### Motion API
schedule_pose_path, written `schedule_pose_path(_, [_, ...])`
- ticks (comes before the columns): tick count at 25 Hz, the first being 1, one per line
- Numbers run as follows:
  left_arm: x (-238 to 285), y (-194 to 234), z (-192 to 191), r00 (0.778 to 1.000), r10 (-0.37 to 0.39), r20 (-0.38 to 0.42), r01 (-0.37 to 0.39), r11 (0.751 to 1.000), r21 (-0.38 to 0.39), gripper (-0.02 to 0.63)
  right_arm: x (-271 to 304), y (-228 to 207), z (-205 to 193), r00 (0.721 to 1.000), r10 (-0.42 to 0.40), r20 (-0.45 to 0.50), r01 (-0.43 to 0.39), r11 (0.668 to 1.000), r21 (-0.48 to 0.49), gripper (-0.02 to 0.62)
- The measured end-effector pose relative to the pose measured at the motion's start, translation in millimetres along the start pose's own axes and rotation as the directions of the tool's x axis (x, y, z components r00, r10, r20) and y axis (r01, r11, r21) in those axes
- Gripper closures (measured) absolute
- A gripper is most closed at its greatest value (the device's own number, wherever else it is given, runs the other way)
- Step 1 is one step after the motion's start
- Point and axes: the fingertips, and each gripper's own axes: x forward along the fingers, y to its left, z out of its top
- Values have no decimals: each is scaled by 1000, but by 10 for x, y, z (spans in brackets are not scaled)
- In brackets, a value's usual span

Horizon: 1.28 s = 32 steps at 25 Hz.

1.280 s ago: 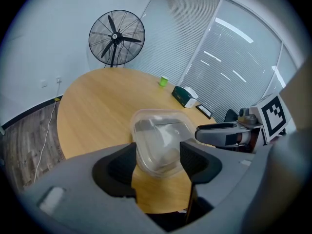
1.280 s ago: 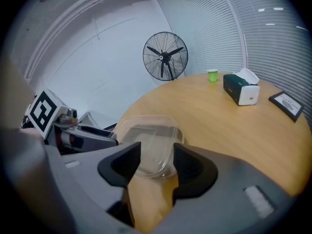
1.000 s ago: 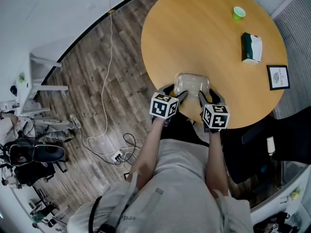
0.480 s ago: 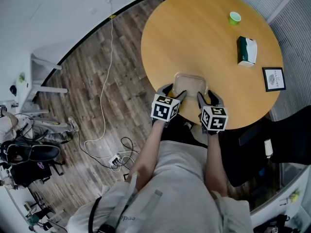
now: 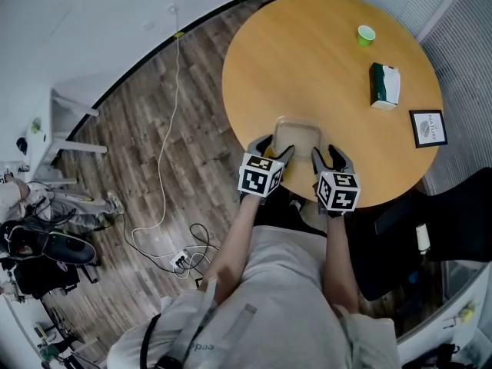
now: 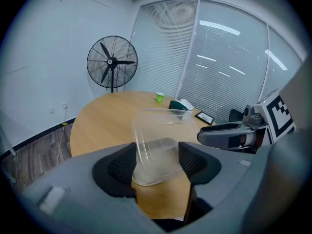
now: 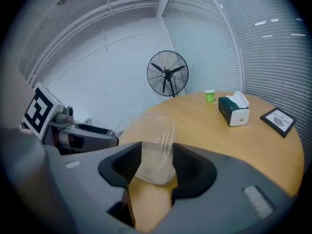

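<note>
Near the table (image 5: 323, 60) edge, left gripper (image 6: 157, 160) and right gripper (image 7: 157, 162) fingers pinch one clear tub (image 5: 298, 134)

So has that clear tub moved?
Yes. The clear tub tipped upward: in the left gripper view its rim now rises close to the green cup.

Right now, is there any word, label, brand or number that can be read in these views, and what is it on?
No text reads clearly enough to quote.
On the framed sign: print, too small to read.
On the tissue box: no legible print.
On the clear container: no label visible.
On the left gripper and right gripper: cubes with black-and-white square markers, no words.
On the shirt: small letters, too blurred to read.
</note>
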Motion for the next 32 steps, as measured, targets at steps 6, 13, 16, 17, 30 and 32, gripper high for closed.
schedule_pose_path(6, [-47, -39, 144, 1000, -4, 20, 3, 1000, 21, 337, -58, -5, 155, 999, -12, 39, 12, 1000, -5, 400])
schedule_pose_path(13, [-88, -35, 264, 999, -8, 35, 7, 1000, 23, 337, -85, 14, 284, 998, -12, 62, 12, 1000, -8, 402])
schedule_pose_path(16, [-103, -28, 286, 999, -2, 44, 1, 1000, 22, 337, -86, 22, 313, 998, -10, 69, 11, 1000, -11, 402])
schedule_pose_path(17, [-109, -28, 294, 999, 0, 47, -1, 1000, 21, 337, -89, 25, 325, 997, -12, 72, 12, 1000, -11, 403])
schedule_pose_path(30, [-151, -28, 316, 998, -6, 58, 5, 1000, 14, 337, -113, 48, 419, 996, -22, 90, 24, 1000, -15, 408])
schedule_pose_path(32, [-152, -31, 318, 998, -5, 61, 5, 1000, 13, 337, -119, 39, 428, 995, -25, 93, 27, 1000, -16, 416])
